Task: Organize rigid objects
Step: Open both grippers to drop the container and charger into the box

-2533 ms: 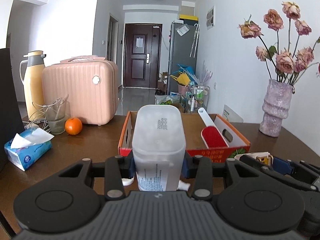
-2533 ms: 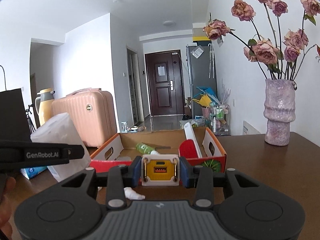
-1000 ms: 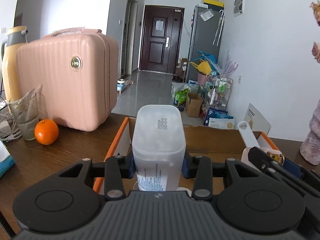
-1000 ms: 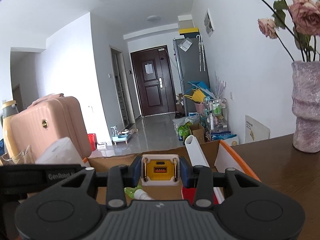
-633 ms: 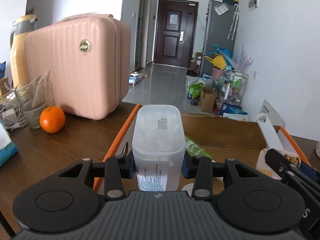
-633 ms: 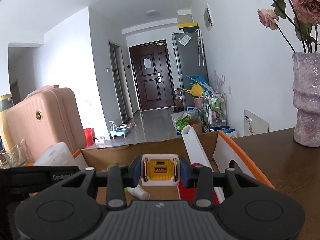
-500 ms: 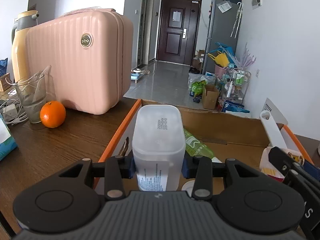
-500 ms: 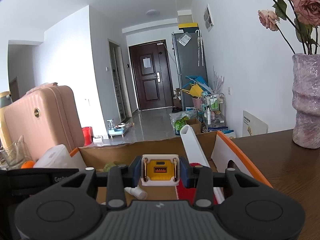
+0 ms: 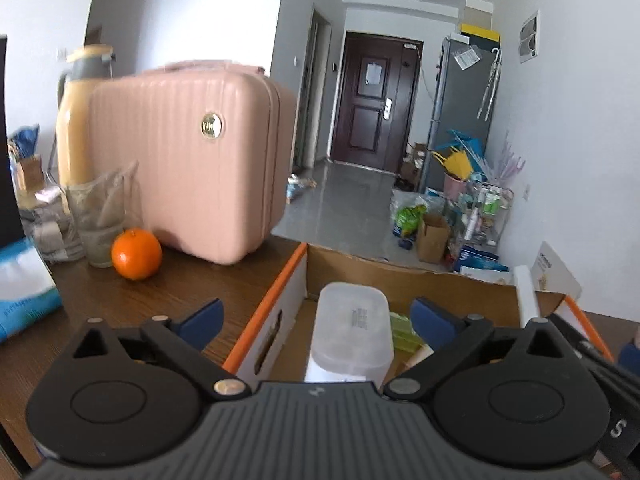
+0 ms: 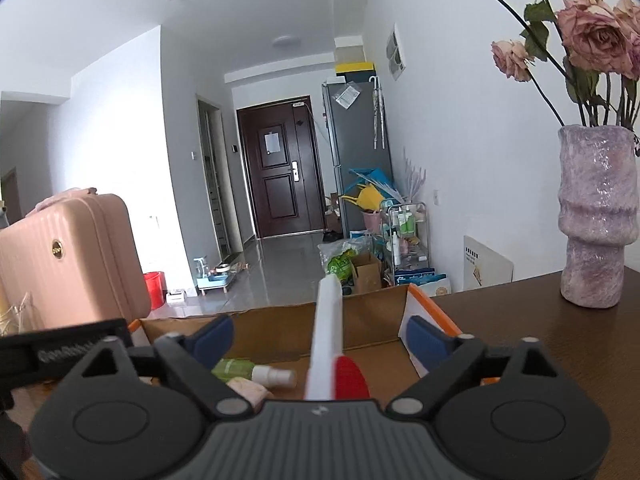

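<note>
Now both claws hover level over the open cardboard box [image 9: 304,280] on the desk [image 9: 160,304], pointing toward its far wall. Left claw [image 9: 316,314] is spread wide, its blue pads clear of the frosted plastic container [image 9: 352,332] standing upright inside the box by the near left wall. Right claw [image 10: 320,334] is spread too, gripping nothing; a white-and-red brush [image 10: 330,340] leans between its fingers inside the box, with a green spray bottle [image 10: 252,372] lying beside it.

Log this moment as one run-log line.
left gripper: open, above translucent container standing in cardboard box | right gripper: open, over box | yellow charger: not visible
</note>
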### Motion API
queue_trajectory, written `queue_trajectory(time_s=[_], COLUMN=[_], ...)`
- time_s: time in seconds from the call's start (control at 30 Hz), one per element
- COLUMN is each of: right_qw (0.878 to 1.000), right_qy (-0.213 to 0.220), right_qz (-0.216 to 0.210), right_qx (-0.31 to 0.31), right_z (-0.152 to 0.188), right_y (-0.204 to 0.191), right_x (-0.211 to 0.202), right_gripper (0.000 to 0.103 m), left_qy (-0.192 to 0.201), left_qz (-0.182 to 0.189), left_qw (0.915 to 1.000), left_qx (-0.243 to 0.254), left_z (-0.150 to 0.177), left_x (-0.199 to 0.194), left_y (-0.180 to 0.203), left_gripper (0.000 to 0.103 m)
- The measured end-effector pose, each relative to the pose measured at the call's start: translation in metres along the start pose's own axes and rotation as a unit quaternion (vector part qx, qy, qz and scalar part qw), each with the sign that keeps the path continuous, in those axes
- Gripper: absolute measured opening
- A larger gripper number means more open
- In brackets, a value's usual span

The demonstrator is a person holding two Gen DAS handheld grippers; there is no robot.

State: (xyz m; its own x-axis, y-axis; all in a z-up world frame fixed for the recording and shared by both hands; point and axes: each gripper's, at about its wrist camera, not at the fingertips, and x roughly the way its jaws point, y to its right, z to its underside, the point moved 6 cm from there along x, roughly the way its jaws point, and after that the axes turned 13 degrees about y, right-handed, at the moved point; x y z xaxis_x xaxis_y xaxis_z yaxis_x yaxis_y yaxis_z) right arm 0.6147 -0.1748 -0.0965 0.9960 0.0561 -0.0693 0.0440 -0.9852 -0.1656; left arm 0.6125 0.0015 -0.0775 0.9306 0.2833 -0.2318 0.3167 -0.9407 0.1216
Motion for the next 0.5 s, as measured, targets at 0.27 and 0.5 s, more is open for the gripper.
queue_trajectory(time_s=[0.27,0.5], right_qw=[1.000,1.000], right_qy=[0.014,0.018], right_qz=[-0.007,0.001], right_qx=[0.001,0.002], right_z=[-0.004,-0.005], right_y=[0.001,0.005], right_x=[-0.005,-0.009], right_gripper=[0.103,0.103], left_qy=[0.026,0.031], left_qz=[-0.018,-0.028], left_qw=[0.9995,0.9991], left_qx=[0.006,-0.003], left_z=[-0.006,-0.007], left_x=[-0.009,-0.021], left_y=[-0.005,-0.013], left_gripper=[0.103,0.103])
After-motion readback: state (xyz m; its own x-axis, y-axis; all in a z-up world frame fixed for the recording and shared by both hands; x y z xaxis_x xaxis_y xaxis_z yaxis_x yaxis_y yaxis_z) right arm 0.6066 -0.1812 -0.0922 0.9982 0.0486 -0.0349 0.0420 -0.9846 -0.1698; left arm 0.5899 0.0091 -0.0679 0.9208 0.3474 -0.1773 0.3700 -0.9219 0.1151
